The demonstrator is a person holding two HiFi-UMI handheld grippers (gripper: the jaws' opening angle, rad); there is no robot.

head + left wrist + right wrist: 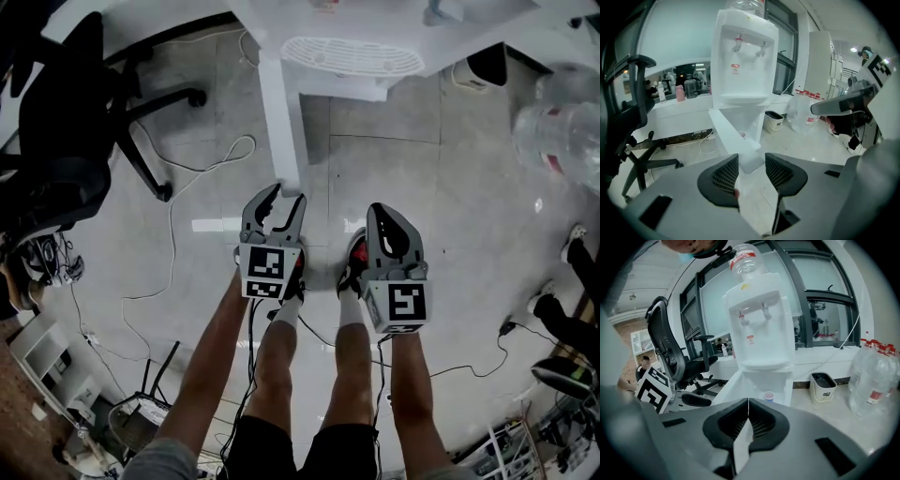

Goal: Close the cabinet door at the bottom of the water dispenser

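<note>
- My left claw point(284, 204) is spread. The free edge of the cabinet door point(733, 138) shows in the gap between its jaws. The pads do not press on it, and I cannot tell whether either one touches it.
- My right claw point(748, 402) is pressed together, tips meeting, with nothing between them.
- The door stands open at the bottom of the water dispenser point(746, 61), swung out towards me. In the head view I see it only edge-on, as a narrow white strip.
- A small cup point(768, 395) sits inside the open cabinet. My right claw's jaws hide the rest of the cabinet floor.
- The bottle point(746, 261) on top of the dispenser is cut off in the left gripper view.
- In the head view the top edge of the frame cuts the dispenser off, and the large water bottles point(562, 131) at the right are blurred.
</note>
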